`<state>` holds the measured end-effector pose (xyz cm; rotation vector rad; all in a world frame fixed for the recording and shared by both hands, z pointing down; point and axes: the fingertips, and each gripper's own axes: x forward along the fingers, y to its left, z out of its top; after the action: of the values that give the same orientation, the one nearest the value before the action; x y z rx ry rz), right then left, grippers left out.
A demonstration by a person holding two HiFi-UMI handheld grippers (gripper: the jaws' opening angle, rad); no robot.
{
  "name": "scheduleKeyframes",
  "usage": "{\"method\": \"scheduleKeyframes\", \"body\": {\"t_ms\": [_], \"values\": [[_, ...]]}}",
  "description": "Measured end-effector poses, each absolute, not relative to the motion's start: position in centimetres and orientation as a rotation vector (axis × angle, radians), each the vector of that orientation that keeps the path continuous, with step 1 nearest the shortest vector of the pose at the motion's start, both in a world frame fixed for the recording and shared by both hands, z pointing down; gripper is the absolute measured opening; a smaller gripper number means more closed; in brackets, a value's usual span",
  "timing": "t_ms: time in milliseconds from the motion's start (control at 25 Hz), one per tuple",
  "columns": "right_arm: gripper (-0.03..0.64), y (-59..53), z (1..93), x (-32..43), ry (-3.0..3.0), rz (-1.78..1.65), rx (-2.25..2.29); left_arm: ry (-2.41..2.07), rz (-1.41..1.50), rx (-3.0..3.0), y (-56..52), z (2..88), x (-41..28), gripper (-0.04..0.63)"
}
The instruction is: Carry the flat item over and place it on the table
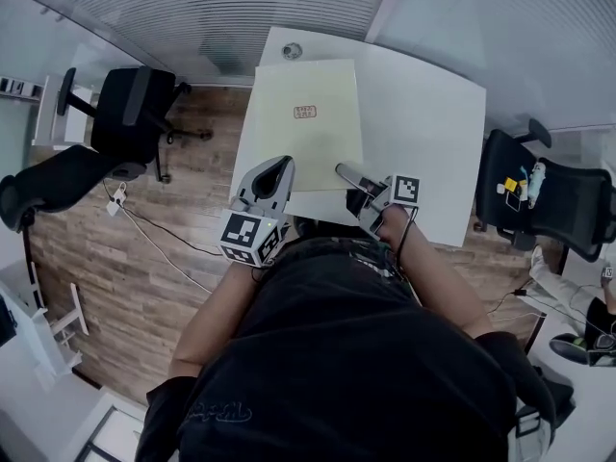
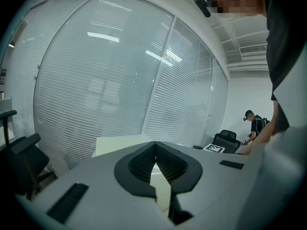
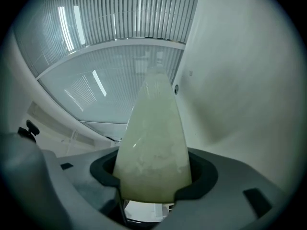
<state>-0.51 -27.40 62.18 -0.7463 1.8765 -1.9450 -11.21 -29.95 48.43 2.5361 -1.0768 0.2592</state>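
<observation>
The flat item (image 1: 306, 128) is a pale yellow-green sheet with a small red label, stretched out over the white table (image 1: 423, 114). I cannot tell whether it rests on the tabletop or hangs just above it. My left gripper (image 1: 280, 166) is shut on its near left corner. In the left gripper view, the dark ribbed pads (image 2: 144, 164) meet at the left gripper (image 2: 154, 148), with the flat item's (image 2: 161, 188) pale edge between them. My right gripper (image 1: 344, 171) is shut on the near right edge. In the right gripper view, the flat item (image 3: 153, 128) runs out from the right gripper (image 3: 153, 174).
A small round object (image 1: 292, 51) sits at the table's far edge. Black office chairs stand left (image 1: 135, 114) and right (image 1: 549, 195) of the table, with cables (image 1: 154, 229) on the wooden floor. A glass wall with blinds (image 2: 120, 80) lies behind. Another person (image 2: 253, 123) stands far off.
</observation>
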Motion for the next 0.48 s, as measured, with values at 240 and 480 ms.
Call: {"method": "scheduleKeyframes", "body": {"t_ms": [240,480], "values": [[0.290,-28.1,64.3,0.5,1.848,-1.989,-0.773,-1.047,0.295,2.513,-30.7,50.0,-10.1,0.015],[0.290,-28.3,66.4,1.6,1.838,-2.041,-0.812,-1.028,0.324,2.499,-31.4,51.6,-8.9,0.015]]}}
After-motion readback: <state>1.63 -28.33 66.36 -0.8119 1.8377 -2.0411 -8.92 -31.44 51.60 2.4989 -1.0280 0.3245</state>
